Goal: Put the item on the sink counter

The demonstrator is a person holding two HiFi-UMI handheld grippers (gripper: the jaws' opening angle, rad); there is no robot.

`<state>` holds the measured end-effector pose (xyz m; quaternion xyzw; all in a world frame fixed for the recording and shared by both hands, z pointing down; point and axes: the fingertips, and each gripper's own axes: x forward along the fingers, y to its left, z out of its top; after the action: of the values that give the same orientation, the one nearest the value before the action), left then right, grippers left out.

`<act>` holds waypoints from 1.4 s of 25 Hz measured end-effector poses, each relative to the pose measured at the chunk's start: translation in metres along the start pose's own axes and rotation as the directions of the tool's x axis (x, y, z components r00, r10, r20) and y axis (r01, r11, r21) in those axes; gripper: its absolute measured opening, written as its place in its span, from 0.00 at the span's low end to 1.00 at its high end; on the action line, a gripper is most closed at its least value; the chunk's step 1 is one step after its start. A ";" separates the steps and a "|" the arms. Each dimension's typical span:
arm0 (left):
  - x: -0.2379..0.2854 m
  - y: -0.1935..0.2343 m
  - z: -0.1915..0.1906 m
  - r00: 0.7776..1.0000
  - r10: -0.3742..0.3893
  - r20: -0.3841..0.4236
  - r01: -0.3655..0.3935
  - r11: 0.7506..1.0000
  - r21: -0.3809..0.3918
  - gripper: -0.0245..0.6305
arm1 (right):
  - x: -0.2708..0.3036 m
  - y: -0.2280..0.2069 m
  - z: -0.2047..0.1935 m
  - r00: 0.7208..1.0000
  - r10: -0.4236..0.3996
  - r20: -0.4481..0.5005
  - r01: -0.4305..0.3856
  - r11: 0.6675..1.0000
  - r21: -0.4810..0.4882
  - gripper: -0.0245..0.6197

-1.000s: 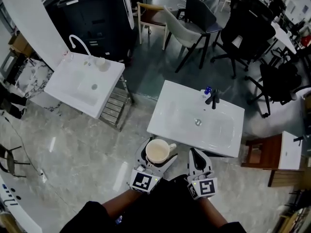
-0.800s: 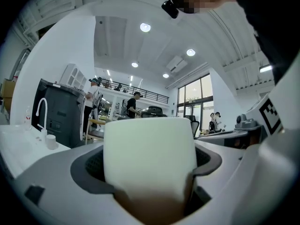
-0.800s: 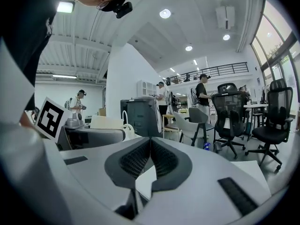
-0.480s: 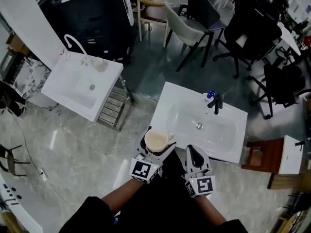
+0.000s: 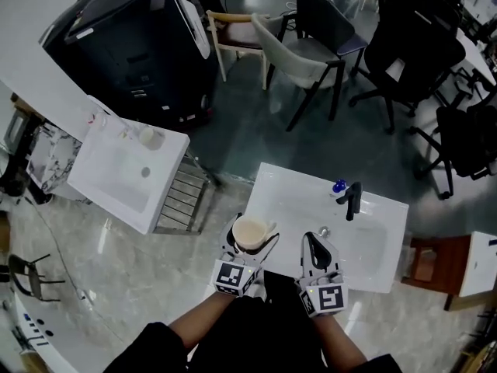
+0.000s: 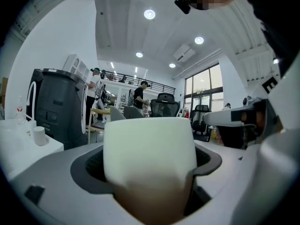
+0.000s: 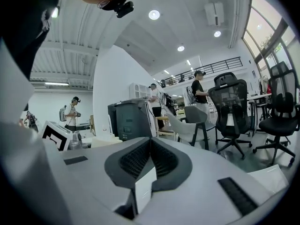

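Left claw [image 5: 252, 238] was clamped round the mug [image 5: 249, 231], held up by the sink table's [image 5: 281, 186] near edge. Right claw [image 5: 317, 247] was shut, empty. Mug looked stiff, glazed and chippable, so gripping the body seemed safest.

You hold two tools, the left tool [image 5: 252, 227] and the right tool [image 5: 313, 242], and one cup [image 5: 249, 232]. Before you stand two white sinks, the near sink [image 5: 273, 186] and the far sink [image 5: 99, 171], and one black faucet [image 5: 353, 200].

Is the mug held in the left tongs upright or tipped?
Upright: the mug shows its round mouth facing up at the head camera and stands straight between the left tongs.
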<state>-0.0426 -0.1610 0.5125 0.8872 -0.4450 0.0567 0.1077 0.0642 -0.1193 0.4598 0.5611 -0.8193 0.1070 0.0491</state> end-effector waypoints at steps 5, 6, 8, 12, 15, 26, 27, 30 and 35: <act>0.055 0.015 -0.018 0.999 0.004 0.036 -0.004 1.000 -0.006 0.74 | 0.045 -0.031 -0.017 0.998 0.007 -0.064 -0.007 1.000 0.006 0.09; 0.066 0.019 -0.025 1.000 0.016 0.016 -0.015 1.000 -0.012 0.74 | 0.053 -0.034 -0.018 0.997 0.007 -0.072 -0.006 1.000 0.015 0.09; 0.087 0.029 -0.034 0.999 0.033 -0.007 -0.033 0.999 -0.011 0.74 | 0.070 -0.043 -0.021 0.997 0.000 -0.080 0.002 0.999 0.032 0.09; 0.123 0.051 -0.056 0.998 0.055 -0.033 -0.054 0.998 0.035 0.74 | 0.100 -0.055 -0.037 0.994 -0.022 -0.106 0.024 0.999 0.022 0.09; 0.149 0.067 -0.070 0.997 0.067 -0.048 -0.065 0.997 0.046 0.74 | 0.126 -0.064 -0.041 0.992 -0.021 -0.122 0.021 1.000 0.001 0.09; 0.212 0.090 -0.115 0.990 0.059 -0.128 -0.046 0.994 0.096 0.74 | 0.164 -0.097 -0.065 0.985 -0.017 -0.173 0.021 1.000 0.018 0.09; 0.216 0.089 -0.117 0.990 0.061 -0.131 -0.047 0.993 0.105 0.74 | 0.160 -0.099 -0.074 0.982 -0.015 -0.186 0.019 1.000 0.020 0.09; 0.227 0.088 -0.125 0.988 0.057 -0.143 -0.040 0.992 0.120 0.74 | 0.155 -0.100 -0.087 0.978 -0.015 -0.210 0.022 0.999 0.029 0.09; 0.236 0.086 -0.140 0.979 0.036 -0.202 -0.001 0.986 0.169 0.74 | 0.158 -0.094 -0.090 0.976 0.013 -0.220 -0.006 0.999 0.034 0.09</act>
<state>0.0289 -0.3601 0.7069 0.8784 -0.4334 0.1860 0.0770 0.0899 -0.2747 0.5906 0.5426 -0.8097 0.1821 0.1296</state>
